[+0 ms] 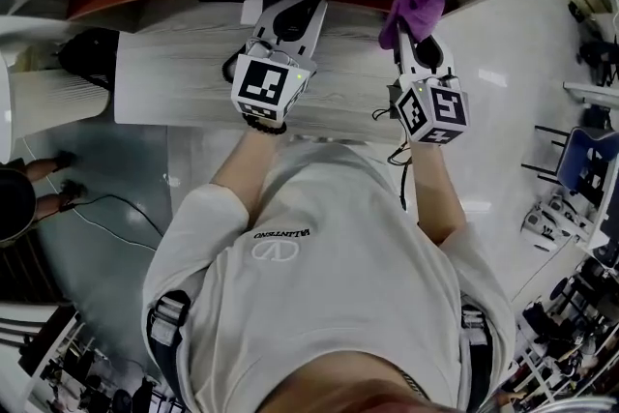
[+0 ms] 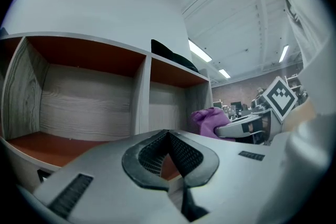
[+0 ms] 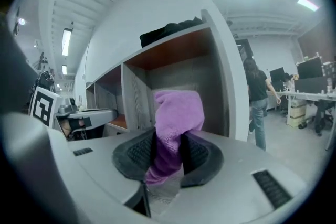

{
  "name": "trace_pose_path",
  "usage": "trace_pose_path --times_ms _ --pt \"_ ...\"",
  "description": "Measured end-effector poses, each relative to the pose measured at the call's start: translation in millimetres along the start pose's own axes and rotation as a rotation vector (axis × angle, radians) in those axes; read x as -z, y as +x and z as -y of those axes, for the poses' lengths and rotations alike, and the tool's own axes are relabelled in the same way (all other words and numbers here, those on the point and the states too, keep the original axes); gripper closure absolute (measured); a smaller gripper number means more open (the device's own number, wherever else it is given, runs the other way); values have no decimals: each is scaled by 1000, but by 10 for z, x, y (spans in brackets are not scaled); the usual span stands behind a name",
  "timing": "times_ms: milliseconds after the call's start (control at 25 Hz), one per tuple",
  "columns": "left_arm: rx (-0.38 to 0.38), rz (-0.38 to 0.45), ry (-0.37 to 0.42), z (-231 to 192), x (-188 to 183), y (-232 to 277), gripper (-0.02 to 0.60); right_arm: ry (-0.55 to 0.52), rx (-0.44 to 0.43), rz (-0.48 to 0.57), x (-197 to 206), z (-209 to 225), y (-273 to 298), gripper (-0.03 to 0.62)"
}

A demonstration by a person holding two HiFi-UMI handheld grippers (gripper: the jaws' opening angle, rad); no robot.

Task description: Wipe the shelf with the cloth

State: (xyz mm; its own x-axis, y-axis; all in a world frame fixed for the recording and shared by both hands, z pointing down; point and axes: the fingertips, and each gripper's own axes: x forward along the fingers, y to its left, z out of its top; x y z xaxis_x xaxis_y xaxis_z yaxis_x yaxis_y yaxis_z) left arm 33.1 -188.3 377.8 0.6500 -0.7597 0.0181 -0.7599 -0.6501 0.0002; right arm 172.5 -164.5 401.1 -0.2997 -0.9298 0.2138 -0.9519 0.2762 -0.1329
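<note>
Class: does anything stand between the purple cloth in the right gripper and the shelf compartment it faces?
Nothing visible does. The right gripper holds the purple cloth facing an open compartment of the shelf; the left gripper is off to its left.

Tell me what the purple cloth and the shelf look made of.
The purple fluffy cloth, pinched in the right claw, looks like microfibre: napped, matte pile. The grey cubby shelf looks like matte wood-grain laminate board; solid wood cannot be excluded.

Both arms reach forward, left gripper (image 1: 304, 14) closed and empty, right gripper (image 1: 414, 42) clamped on cloth (image 1: 418, 5)
</note>
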Motion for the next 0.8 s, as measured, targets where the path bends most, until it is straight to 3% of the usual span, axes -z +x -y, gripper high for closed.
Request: trace_pose_path --times_ms 800 --pt "-21 14 53 -127 -111 -377 581 -18 110 130 -456 292 -653 491"
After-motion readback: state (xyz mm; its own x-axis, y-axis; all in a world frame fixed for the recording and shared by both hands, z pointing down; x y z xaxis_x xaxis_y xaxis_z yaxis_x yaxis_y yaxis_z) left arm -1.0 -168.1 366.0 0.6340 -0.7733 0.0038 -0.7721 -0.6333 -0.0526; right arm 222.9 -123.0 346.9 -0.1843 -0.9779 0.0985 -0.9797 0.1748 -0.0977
